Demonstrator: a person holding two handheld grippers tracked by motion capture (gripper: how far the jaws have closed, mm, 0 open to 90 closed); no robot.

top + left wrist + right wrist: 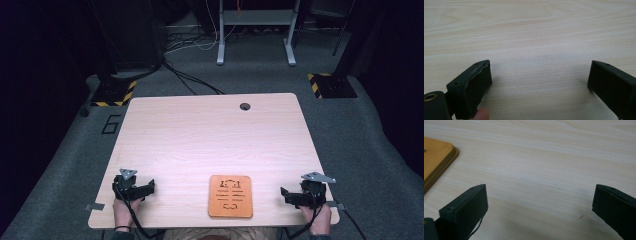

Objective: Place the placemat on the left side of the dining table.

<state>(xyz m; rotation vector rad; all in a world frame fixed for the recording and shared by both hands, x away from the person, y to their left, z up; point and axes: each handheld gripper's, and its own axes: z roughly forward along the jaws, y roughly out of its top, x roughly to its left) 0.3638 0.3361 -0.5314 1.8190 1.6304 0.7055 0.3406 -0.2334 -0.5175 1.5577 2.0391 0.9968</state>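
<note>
Left hand-held gripper (150, 188) rests on the table (200, 135) at about 8 o'clock, near the front-left corner, pointing toward 3 o'clock. In the left gripper view its jaws stand wide apart, bare wood grain between them, nothing gripped; a fingertip (481, 114) shows at the bottom edge. Orange wooden board (230, 196), with cut-out shapes, lies flat at 6 o'clock near the front edge, between both grippers, well apart from each. Right hand-held gripper (284, 194) rests at about 4 o'clock by the front-right corner, pointing toward 9 o'clock at the board. Right gripper view: jaws wide, nothing between them, board corner (437, 162) at upper left, clear of the jaws. Cable hole (244, 106) at 12 o'clock, far edge.
</note>
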